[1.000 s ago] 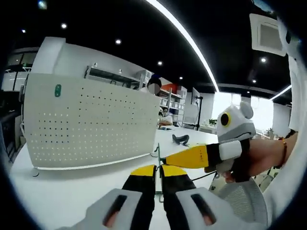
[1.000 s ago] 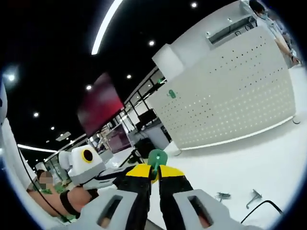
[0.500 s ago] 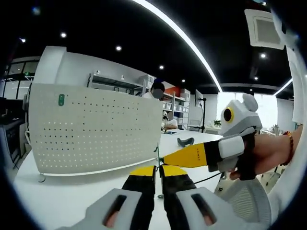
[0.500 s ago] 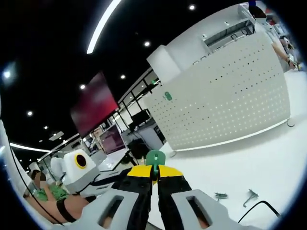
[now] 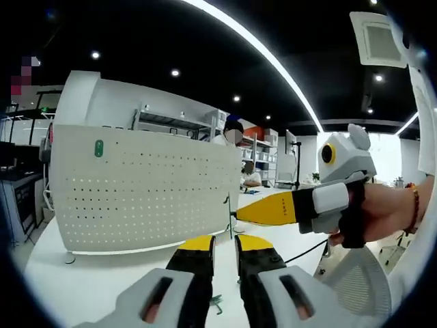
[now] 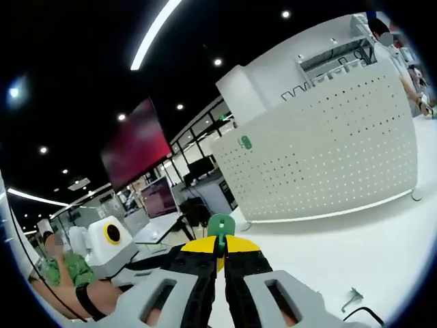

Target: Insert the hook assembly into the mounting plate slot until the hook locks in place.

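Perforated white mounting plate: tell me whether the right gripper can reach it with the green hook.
Probably yes: the right gripper, shut on the green hook, faces the perforated white mounting plate with bare white table between.

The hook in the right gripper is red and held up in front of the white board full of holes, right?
Not red: the hook pinched in the right gripper is green, as the right gripper view shows. It is held up in front of the white board full of holes.

green hook (image 6: 222, 225) mostly hidden by tool (image 6: 218, 247)

Pegboard (image 5: 147, 188) stands on table (image 5: 82, 287); right gripper (image 5: 235, 216) before its edge.
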`<action>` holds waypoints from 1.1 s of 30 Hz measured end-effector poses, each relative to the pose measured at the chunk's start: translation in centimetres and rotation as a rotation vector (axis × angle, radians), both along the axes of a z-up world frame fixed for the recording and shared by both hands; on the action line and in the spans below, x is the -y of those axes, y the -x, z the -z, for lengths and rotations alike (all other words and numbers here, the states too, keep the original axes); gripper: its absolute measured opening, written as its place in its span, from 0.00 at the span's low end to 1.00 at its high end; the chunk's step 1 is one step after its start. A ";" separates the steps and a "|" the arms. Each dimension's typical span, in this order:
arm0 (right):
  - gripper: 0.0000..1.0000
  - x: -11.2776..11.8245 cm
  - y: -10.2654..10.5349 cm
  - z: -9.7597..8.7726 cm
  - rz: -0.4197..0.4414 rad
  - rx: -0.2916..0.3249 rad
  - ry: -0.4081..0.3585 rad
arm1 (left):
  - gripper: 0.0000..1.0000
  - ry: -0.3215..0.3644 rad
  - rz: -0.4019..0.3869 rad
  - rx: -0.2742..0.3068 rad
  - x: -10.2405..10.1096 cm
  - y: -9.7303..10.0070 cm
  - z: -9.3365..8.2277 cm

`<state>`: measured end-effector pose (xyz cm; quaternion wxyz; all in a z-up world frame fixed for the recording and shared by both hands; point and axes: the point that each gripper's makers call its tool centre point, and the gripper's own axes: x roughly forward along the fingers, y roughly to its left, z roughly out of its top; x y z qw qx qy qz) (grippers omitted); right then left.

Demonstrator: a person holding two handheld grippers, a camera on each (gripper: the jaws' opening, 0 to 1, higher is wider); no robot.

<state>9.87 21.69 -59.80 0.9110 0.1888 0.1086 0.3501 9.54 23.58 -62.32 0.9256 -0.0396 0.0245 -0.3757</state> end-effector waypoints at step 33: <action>0.01 -2.5 -7.9 -2.0 0.156 0.126 0.177 | 0.37 -0.117 -0.022 0.036 -7.5 -1.8 -0.1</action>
